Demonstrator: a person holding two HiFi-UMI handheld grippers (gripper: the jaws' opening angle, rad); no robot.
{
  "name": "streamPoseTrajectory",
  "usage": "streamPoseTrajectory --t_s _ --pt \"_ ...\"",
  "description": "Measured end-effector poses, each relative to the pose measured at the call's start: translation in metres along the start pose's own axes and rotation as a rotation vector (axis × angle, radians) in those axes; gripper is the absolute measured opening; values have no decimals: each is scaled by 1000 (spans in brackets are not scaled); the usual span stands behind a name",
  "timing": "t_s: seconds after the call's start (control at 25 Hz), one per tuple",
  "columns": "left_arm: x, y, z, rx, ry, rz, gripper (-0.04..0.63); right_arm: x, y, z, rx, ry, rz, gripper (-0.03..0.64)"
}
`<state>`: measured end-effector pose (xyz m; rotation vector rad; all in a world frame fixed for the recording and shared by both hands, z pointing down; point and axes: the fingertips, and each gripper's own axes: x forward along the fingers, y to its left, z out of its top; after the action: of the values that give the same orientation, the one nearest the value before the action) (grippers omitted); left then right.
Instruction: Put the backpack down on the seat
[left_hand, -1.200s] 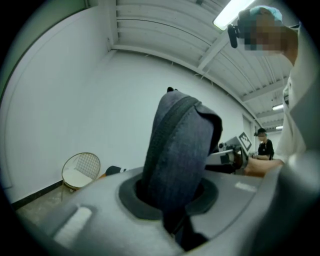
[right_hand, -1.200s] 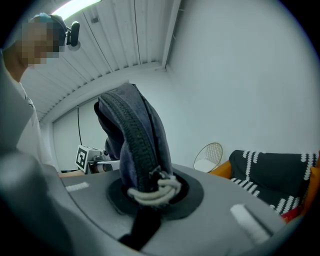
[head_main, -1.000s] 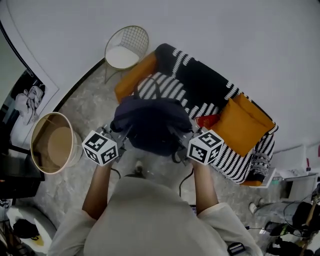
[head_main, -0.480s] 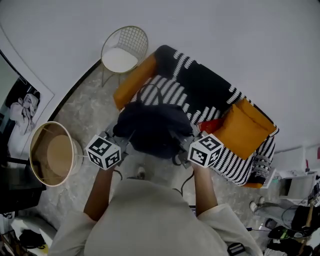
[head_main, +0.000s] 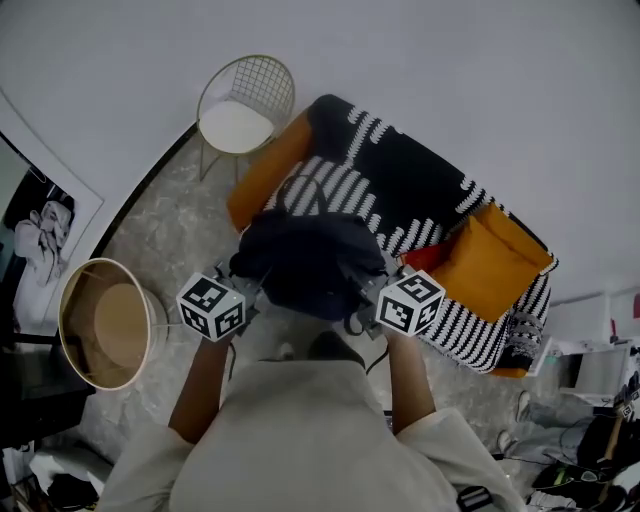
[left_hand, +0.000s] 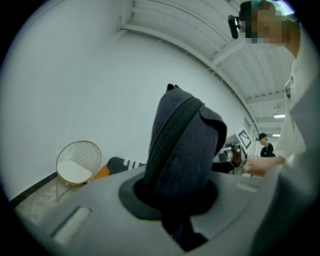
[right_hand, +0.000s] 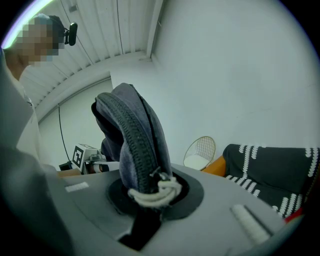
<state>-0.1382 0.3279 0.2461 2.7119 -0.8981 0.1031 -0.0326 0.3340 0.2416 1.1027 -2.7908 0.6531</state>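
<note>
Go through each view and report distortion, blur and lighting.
Head view: even soft light, no hard shadows, dark baseboard bowed. Left gripper view: fisheye circle, black corners; dark navy fabric backpack slightly soft up close. Right gripper view: same fisheye; white cord knot sharp.

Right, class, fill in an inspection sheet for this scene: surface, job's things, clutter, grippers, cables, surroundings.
Surface: black-and-white striped sofa, seat partly free; grey marbled floor in front.
Job's things: dark navy fabric backpack held up at the sofa's front, not yet set down.
Clutter: orange square cushion and small red item side by side on the sofa.
Grippers: left gripper and right gripper each shut on the backpack's zipped edge.
Cables: thin black cable down the white wall.
Surroundings: gold wire chair with white pad, round tan drum, black-and-white portrait print.
</note>
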Motion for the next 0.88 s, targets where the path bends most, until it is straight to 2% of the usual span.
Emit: streamPoseTrajectory --t_s 0.44,0.88 --pt "48 58 9 -1 16 9 52 50 -59 21 -14 13 16 40" --pt "169 157 29 -51 47 23 52 127 -194 65 28 44 41 40"
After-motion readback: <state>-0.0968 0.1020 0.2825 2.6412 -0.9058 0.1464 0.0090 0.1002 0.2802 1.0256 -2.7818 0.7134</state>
